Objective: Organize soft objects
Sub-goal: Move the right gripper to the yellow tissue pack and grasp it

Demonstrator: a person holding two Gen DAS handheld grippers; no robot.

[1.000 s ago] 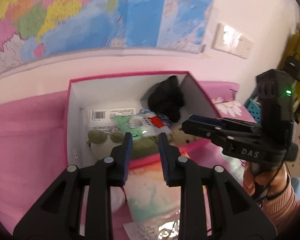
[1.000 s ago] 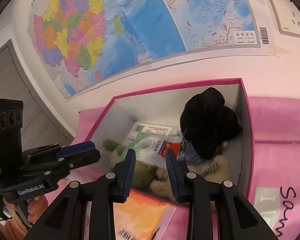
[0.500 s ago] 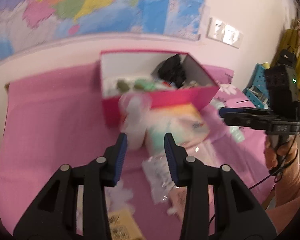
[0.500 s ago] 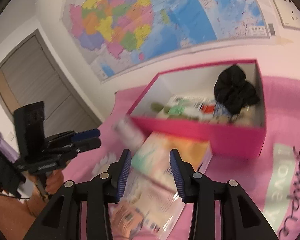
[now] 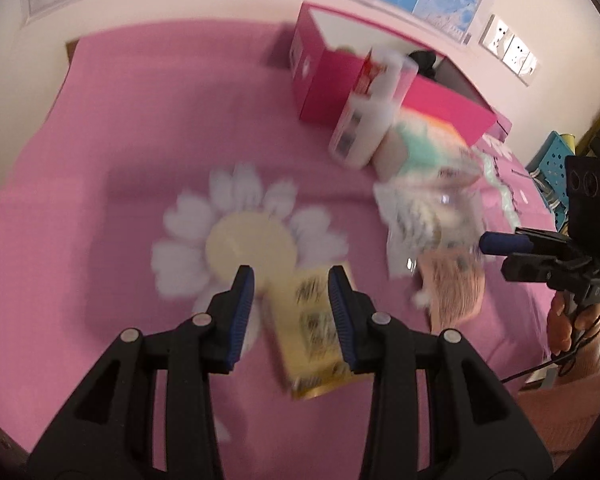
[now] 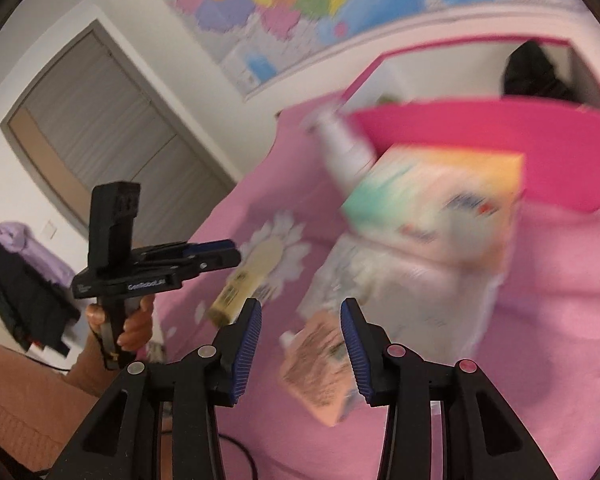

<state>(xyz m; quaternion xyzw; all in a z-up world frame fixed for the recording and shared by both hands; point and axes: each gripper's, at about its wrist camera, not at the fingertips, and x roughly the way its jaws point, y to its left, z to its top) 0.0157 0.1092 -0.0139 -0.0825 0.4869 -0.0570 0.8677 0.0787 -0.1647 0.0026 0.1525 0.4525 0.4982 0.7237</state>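
Both pairs of fingers are held open and empty: the left gripper (image 5: 291, 304) is aimed over the yellow packet (image 5: 314, 332), the right gripper (image 6: 301, 344) over the peach packet (image 6: 320, 368), for pickup.

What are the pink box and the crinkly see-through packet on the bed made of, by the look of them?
The pink box looks like matte cardboard: thin, stiff, straight walls with white insides. The crinkly packet seems to be clear plastic film, judging by its bright glints and wrinkles, though the picture is blurred. The bedcover under them looks like soft, dull woven fabric with a printed daisy.
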